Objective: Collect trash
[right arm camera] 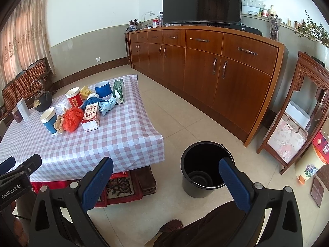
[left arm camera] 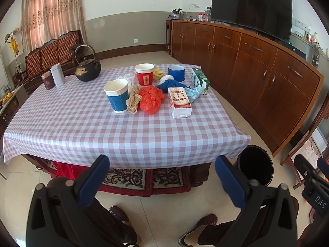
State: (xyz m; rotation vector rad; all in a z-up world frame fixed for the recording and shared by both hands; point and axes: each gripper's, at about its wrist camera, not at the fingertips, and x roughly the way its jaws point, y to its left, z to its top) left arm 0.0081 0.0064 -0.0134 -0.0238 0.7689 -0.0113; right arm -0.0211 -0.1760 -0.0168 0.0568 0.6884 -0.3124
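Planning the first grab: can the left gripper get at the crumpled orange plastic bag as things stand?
Probably yes. The left gripper is open and empty, off the near table edge. The crumpled orange plastic bag lies behind bare checked tablecloth, flanked by the blue paper cup and white carton; nothing covers it.

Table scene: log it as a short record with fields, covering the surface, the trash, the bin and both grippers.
surface: table with checked cloth
trash cluster: blue paper cup, red paper cup, orange plastic bag, white carton, light blue bag, green box
other items: black teapot, two tins at the far left
bin: black bucket on the floor beside the table, holding no trash
left gripper: open, empty, short of the table
right gripper: open, empty, near the bucket
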